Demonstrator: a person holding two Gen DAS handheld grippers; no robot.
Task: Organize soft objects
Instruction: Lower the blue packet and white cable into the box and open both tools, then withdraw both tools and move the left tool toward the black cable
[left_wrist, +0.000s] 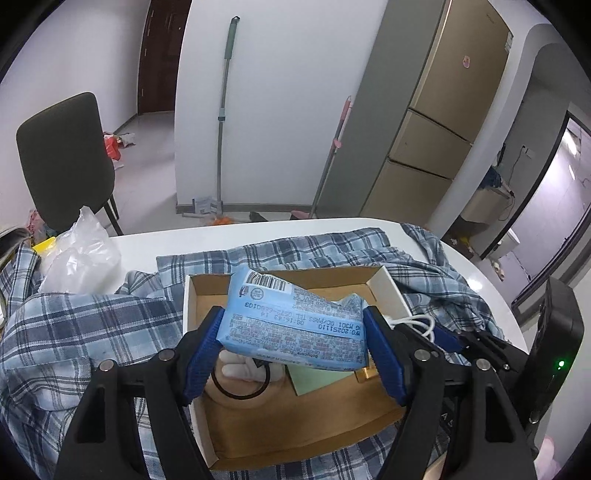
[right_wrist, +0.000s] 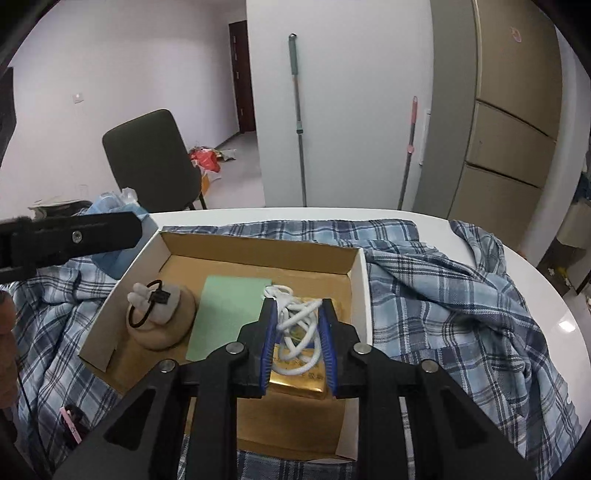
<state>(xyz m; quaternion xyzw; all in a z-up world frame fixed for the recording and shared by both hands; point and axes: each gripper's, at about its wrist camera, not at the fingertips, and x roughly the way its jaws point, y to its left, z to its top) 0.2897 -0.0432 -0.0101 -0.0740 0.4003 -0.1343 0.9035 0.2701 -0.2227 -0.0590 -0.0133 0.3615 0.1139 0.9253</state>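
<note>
An open cardboard box (left_wrist: 188, 295) (right_wrist: 364, 295) rests on a blue plaid shirt (left_wrist: 74, 332) (right_wrist: 443, 295). My left gripper (left_wrist: 295, 350) is shut on a light-blue wipes pack (left_wrist: 291, 325), held tilted above the box; the pack (right_wrist: 107, 262) also shows behind that gripper's black finger in the right wrist view. My right gripper (right_wrist: 298, 332) is shut on a bundle of white cord (right_wrist: 297, 321) (left_wrist: 417, 325) just over a gold packet (right_wrist: 299, 384) in the box's right part. A beige plush piece with a black hair tie (right_wrist: 159, 317) and a green card (right_wrist: 229, 314) lie inside.
The shirt spreads over a white round table (right_wrist: 554, 314). A clear plastic bag (left_wrist: 81, 254) sits at the left, a black device (left_wrist: 554, 350) with a green light at the right. A dark chair (left_wrist: 66, 155) stands behind the table; mops lean on the wall.
</note>
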